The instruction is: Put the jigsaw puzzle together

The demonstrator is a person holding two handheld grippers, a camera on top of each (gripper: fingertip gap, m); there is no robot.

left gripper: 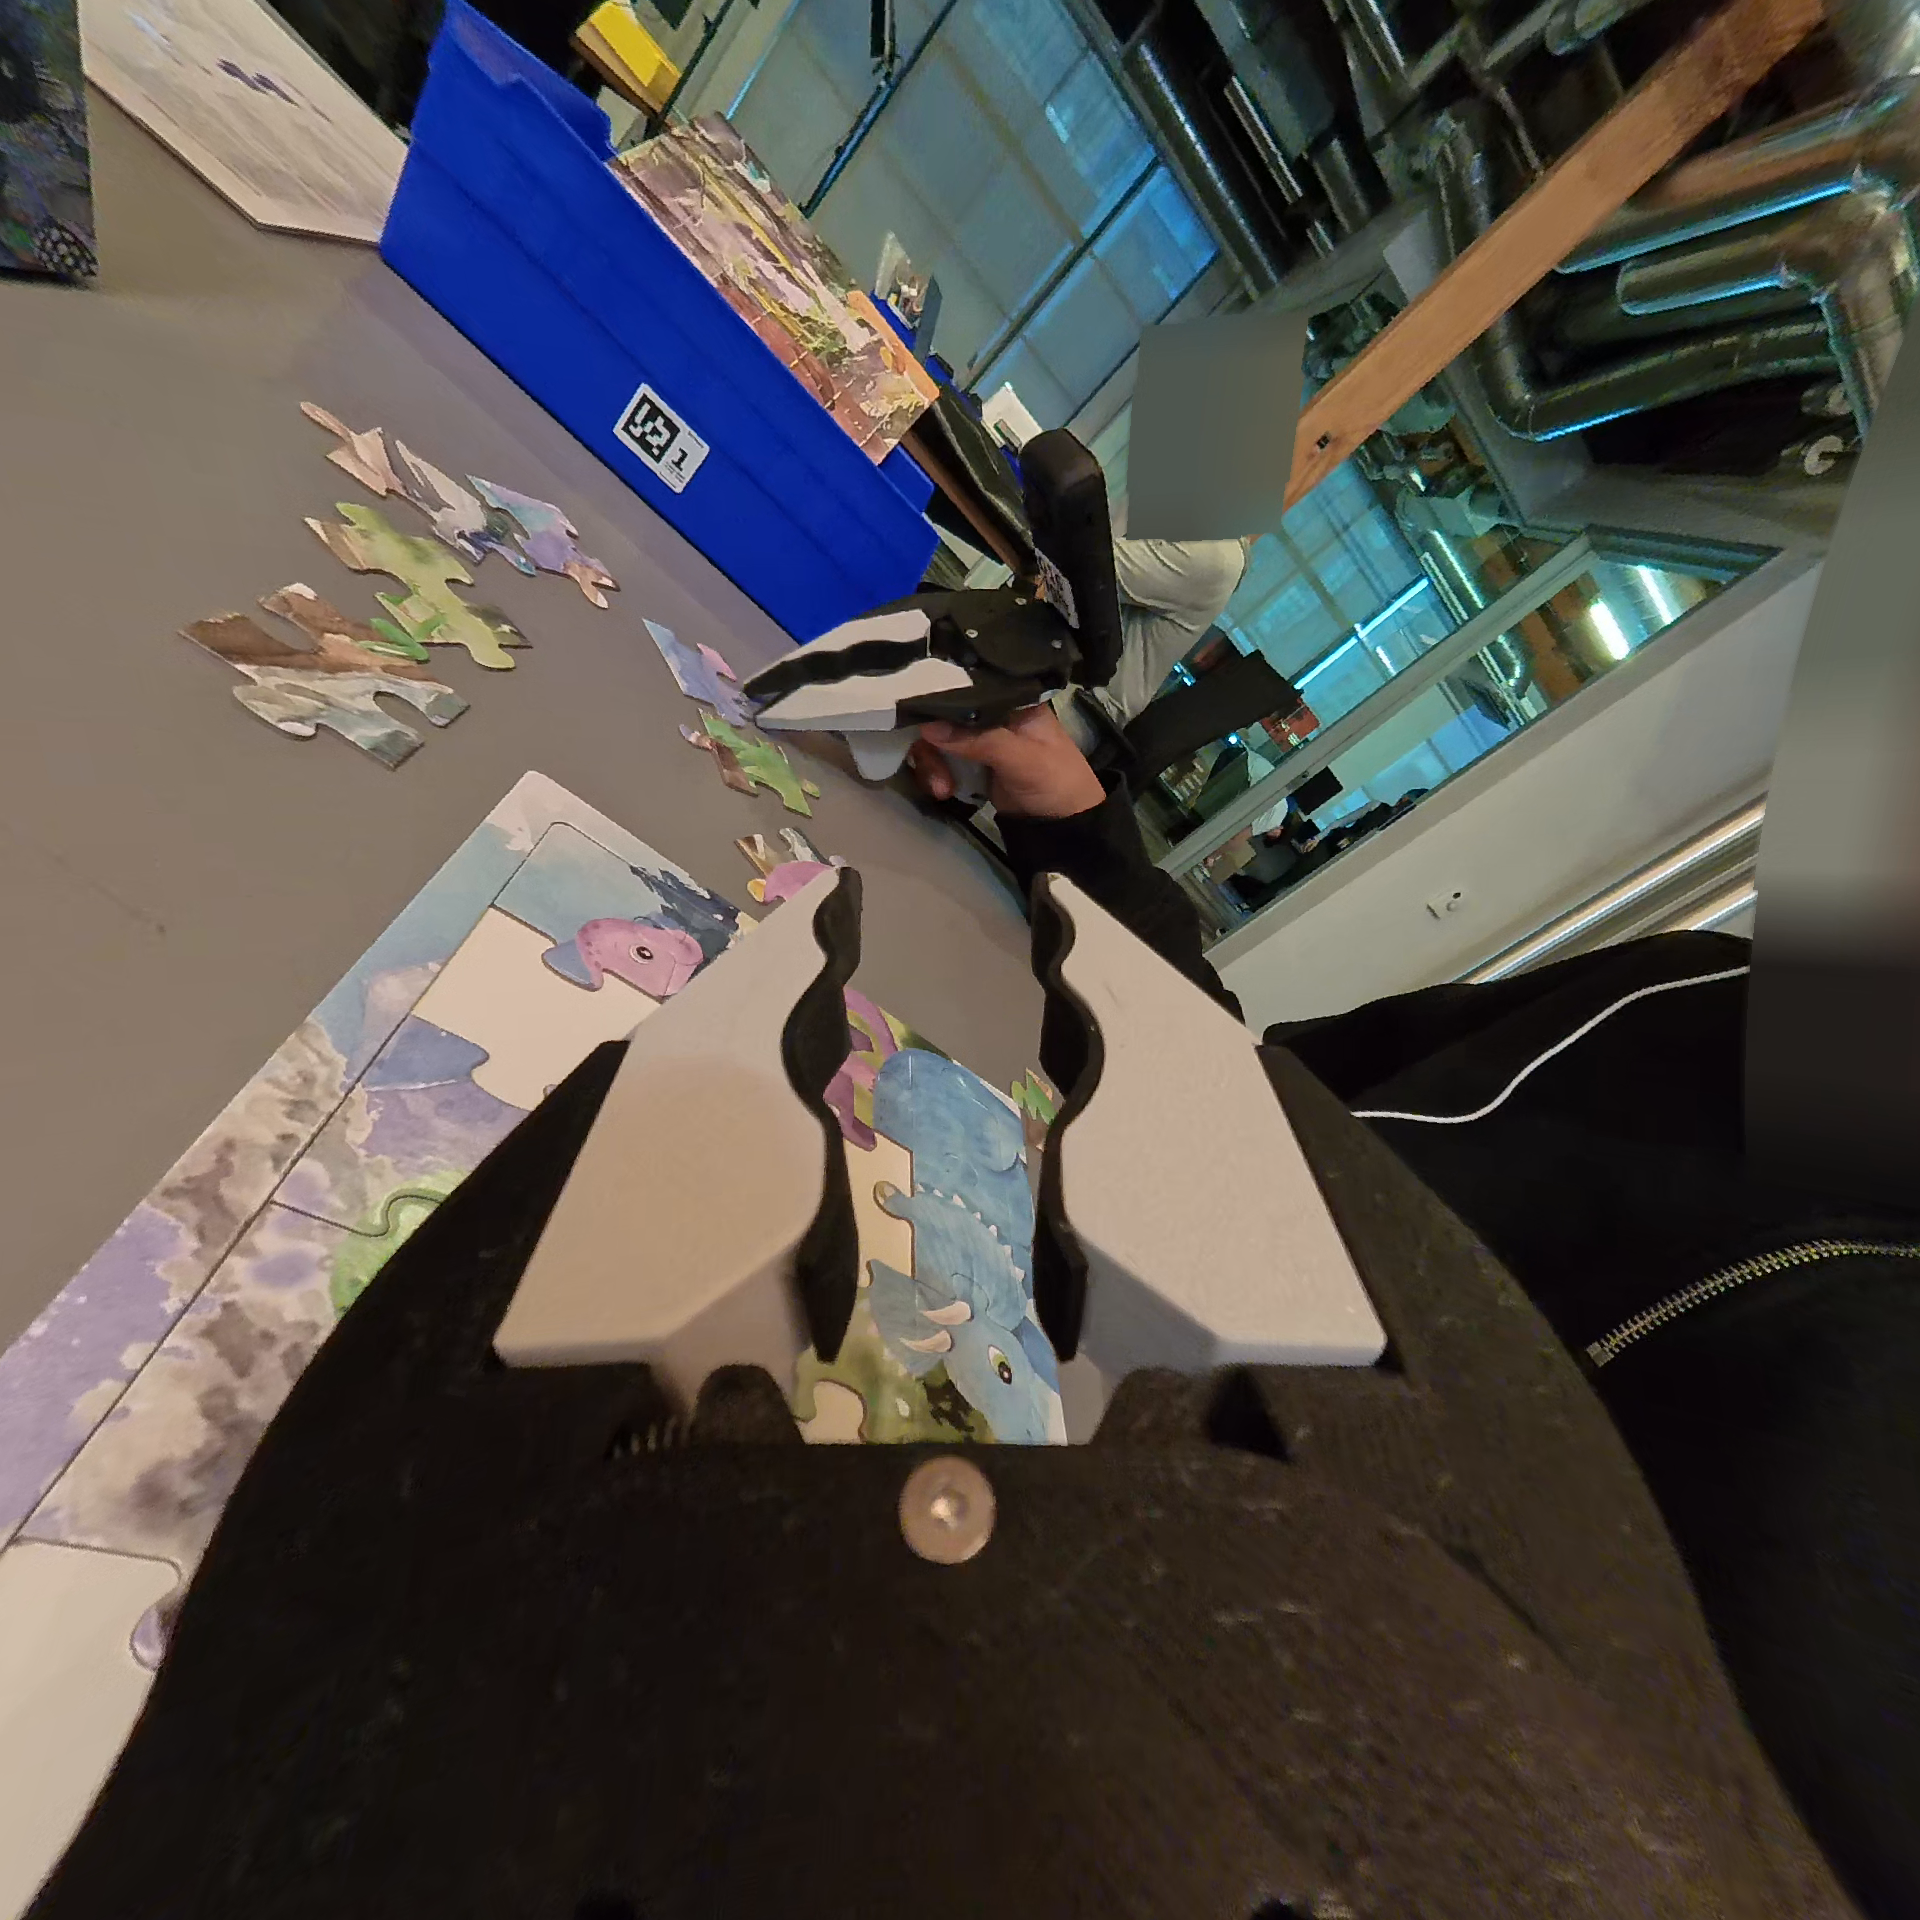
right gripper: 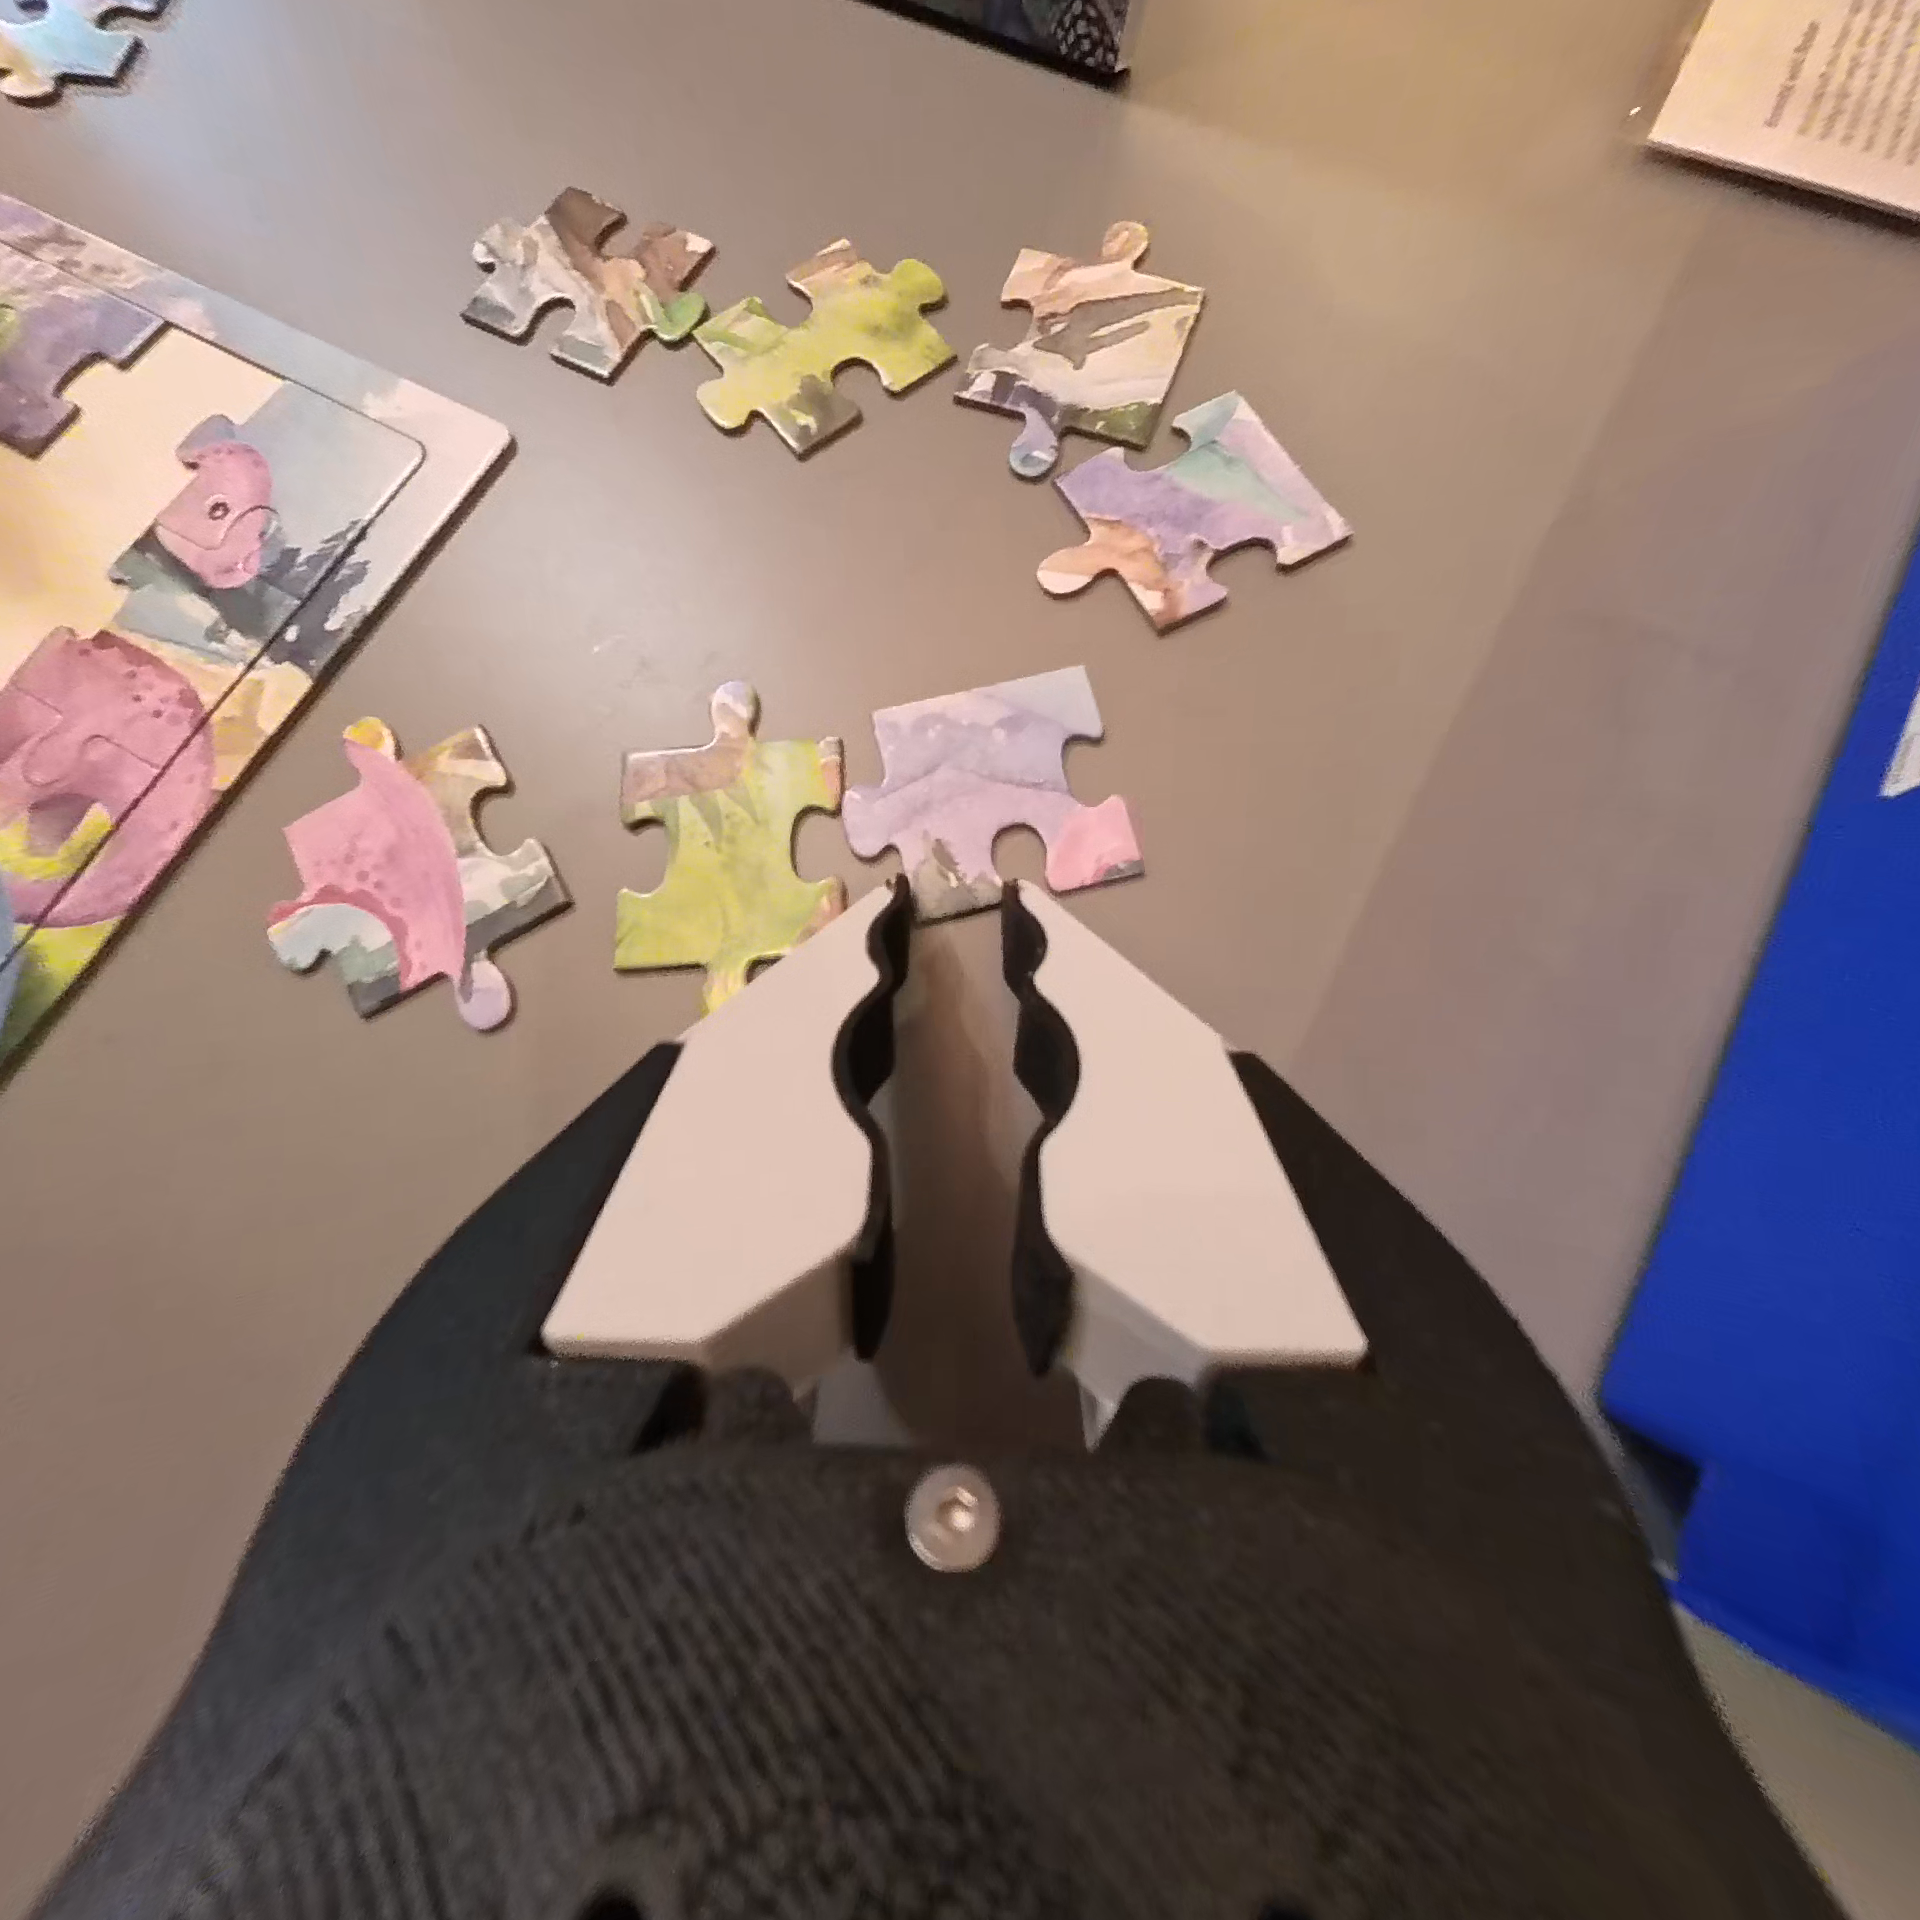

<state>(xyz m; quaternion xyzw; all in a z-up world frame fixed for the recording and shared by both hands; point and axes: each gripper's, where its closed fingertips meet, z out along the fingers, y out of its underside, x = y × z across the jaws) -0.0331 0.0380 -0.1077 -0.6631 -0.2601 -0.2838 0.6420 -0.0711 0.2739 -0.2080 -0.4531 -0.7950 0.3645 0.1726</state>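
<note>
— How far along is the jigsaw?

— Partway, I'd judge. The puzzle tray (right gripper: 436,488) lies to the left of the right gripper (right gripper: 956,888) and carries several seated pieces — a pink dinosaur head, a pink body, some purple sky — but pale bare patches of backing show between them. In the left wrist view the blue triceratops section (left gripper: 956,1226) sits directly under the left gripper (left gripper: 945,894), with more white gaps further along the tray.

— And what is left?

— Seven loose pieces on the grey worktop (right gripper: 1455,727), as far as I can count. Nearest the right gripper's tips is the lilac piece (right gripper: 987,790), just ahead and touching or almost touching them. Just left of it lies the green piece (right gripper: 727,852), then the pink-finned piece (right gripper: 416,883) further left. Beyond those, well ahead, are four more: a brown-grey piece (right gripper: 587,275), a yellow-green one (right gripper: 831,348), a pale one (right gripper: 1086,343) and a purple-teal one (right gripper: 1195,509).

— The grippers?

— Both hold nothing. The right gripper's jaws stand narrowly apart, lined up on the lilac piece's near edge. The left gripper's jaws are a moderate gap apart above the tray.

— Anything else around?

— A blue bin (right gripper: 1787,1143) to the right, and a printed sheet (right gripper: 1808,114) far ahead on the right.
</note>
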